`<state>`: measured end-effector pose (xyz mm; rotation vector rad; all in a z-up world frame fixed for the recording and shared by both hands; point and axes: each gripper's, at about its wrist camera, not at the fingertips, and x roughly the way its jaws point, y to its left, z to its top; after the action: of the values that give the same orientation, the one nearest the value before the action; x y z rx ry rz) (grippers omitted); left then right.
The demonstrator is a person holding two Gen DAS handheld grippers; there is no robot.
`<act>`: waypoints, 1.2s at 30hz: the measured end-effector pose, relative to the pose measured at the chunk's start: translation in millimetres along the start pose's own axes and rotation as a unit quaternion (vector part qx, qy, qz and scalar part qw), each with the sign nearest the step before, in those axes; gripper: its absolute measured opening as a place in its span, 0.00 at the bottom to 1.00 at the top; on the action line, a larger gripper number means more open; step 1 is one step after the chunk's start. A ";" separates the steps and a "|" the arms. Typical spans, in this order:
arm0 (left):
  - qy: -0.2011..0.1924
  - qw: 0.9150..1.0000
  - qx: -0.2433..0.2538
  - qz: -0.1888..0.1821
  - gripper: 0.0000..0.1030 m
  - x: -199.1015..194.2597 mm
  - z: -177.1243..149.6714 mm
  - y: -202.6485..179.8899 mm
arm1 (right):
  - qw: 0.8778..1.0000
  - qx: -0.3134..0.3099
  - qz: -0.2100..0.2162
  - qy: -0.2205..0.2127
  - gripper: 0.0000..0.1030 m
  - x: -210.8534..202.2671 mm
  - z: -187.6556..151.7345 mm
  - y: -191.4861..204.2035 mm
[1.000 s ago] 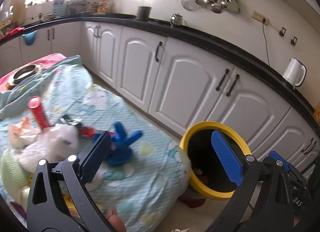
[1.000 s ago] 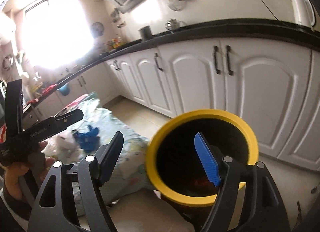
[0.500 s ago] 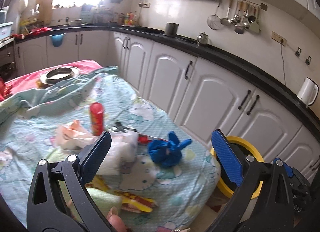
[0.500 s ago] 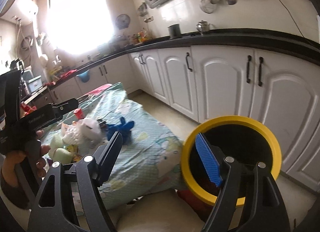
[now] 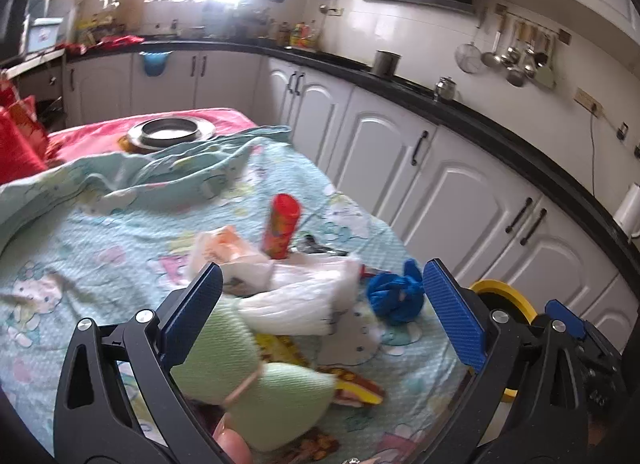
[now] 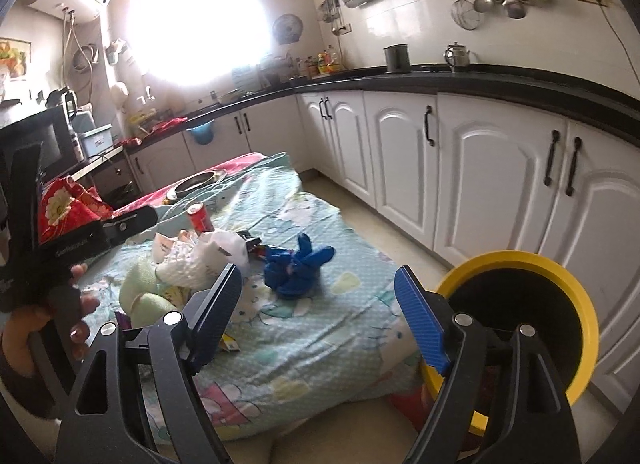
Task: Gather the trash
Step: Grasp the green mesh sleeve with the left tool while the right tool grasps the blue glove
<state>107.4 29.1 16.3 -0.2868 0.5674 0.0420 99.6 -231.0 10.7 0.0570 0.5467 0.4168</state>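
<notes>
Trash is being shown piled on a surface (image 6: 320, 340) covered by a pale blue cartoon-print sheet, with the yellow-rimmed bin (image 6: 516, 264) being seen on the floor just beside the sheet's near corner. Landmark taken: the crumpled blue glove (image 5: 396, 296). Just left of the blue glove a white plastic bag (image 5: 304, 300) is being seen, a red can (image 5: 282, 223) is standing upright behind the bag, and pale green cloth (image 5: 240, 380) is lying nearer the camera with yellow wrappers (image 5: 352, 384) beside it. The left hand-held gripper (image 5: 320, 324) is being held released above the pile, nothing being clamped between its blue pads. The right hand-held gripper (image 6: 318, 318) is also being held released, its jaws having just been opening with nothing between them, between glove and bin. A metal bowl (image 5: 172, 131) is resting well behind the glove on red cloth.
</notes>
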 end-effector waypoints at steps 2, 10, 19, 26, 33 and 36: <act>0.004 1.000 -0.010 0.009 0.89 -0.5 2.6 12.5 | 1.000 -0.004 -0.001 0.003 0.74 6.6 3.0 4.4; 0.018 0.997 -0.061 0.031 0.89 -4.8 6.9 60.6 | 1.000 -0.001 0.005 0.012 0.74 39.5 15.8 17.4; 0.077 0.989 -0.125 0.022 0.89 14.9 -13.7 98.5 | 0.999 0.004 -0.003 0.033 0.75 68.8 14.3 20.5; 0.104 0.984 -0.145 0.008 0.89 30.8 -23.3 98.4 | 0.998 0.022 -0.008 0.064 0.76 99.7 11.0 12.7; 0.115 0.983 -0.146 0.012 0.89 41.4 -25.7 93.8 | 0.994 0.051 -0.010 0.100 0.76 132.7 5.5 6.8; 0.117 0.982 -0.145 0.013 0.89 43.6 -26.7 94.1 | 0.991 0.066 -0.007 0.118 0.68 147.0 2.0 4.6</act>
<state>119.2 110.2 -52.7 -0.5740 0.7994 0.1176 212.5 -167.9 -59.3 0.1322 0.8076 0.3755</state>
